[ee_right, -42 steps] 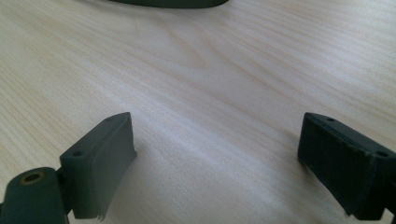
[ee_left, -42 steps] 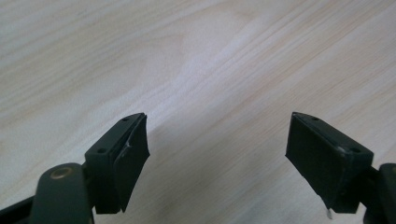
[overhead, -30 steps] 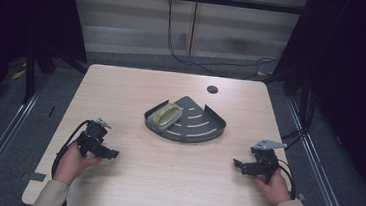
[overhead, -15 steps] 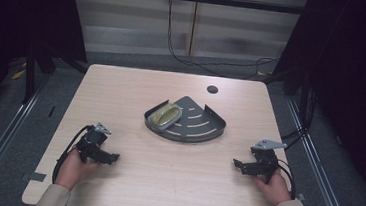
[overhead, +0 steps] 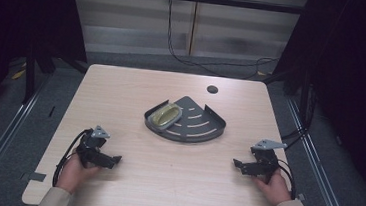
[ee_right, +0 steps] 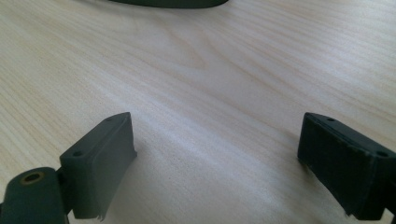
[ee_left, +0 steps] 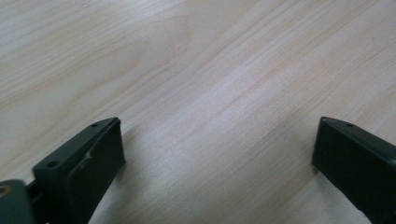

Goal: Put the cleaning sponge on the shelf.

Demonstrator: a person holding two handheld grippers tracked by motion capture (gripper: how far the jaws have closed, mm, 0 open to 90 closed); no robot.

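A dark grey, quarter-round metal corner tray with slots in its floor lies at the middle of the pale wooden bench, its curved rim toward the person's edge. In its left part rests an oval, olive-yellow object with a pale rim; what it is cannot be told. A small round hole sits near the bench's far edge, right of centre. The left gripper rests near the near left corner, held in a hand, its jaws spread wide apart over bare wood in the left gripper view. The right gripper lies near the near right corner in the other hand, its jaws likewise released with nothing between them; the tray's dark rim shows at the top of the right gripper view.
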